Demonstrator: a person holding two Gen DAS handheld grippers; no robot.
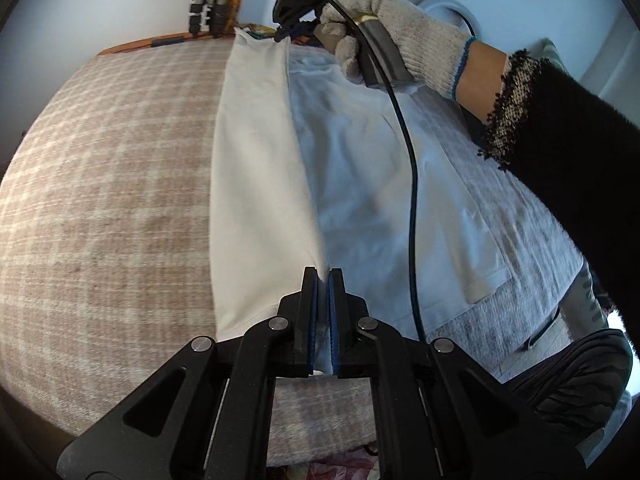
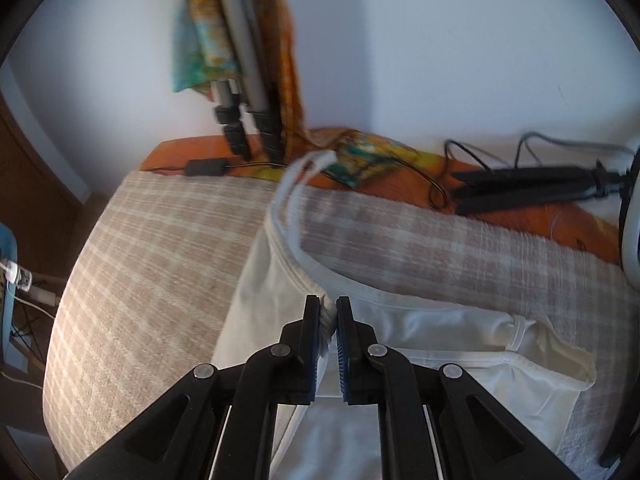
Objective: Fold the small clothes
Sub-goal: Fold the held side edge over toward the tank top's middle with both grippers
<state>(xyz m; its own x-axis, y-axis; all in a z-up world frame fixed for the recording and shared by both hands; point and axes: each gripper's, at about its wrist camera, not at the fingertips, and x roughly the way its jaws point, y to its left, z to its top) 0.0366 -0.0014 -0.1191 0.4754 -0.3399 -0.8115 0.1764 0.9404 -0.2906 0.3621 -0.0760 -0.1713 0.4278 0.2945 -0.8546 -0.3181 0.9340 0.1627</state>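
A small white garment (image 1: 360, 176) lies on a plaid-covered surface (image 1: 104, 184). Its left side is lifted as a long taut flap (image 1: 256, 184). My left gripper (image 1: 323, 276) is shut on the near end of that flap. My right gripper (image 1: 285, 34), held by a gloved hand (image 1: 384, 36), grips the far end. In the right wrist view my right gripper (image 2: 329, 307) is shut on the garment's neckline edge (image 2: 296, 240), with a strap (image 2: 316, 160) sticking up and a short sleeve (image 2: 552, 364) lying to the right.
A grey towel (image 1: 520, 240) lies under the garment. At the far edge are an orange cloth (image 2: 480, 168), black tripod legs (image 2: 532, 188), cables, a black adapter (image 2: 206, 168) and a colourful hanging fabric (image 2: 200, 52). The person's black sleeve (image 1: 572, 140) crosses the right side.
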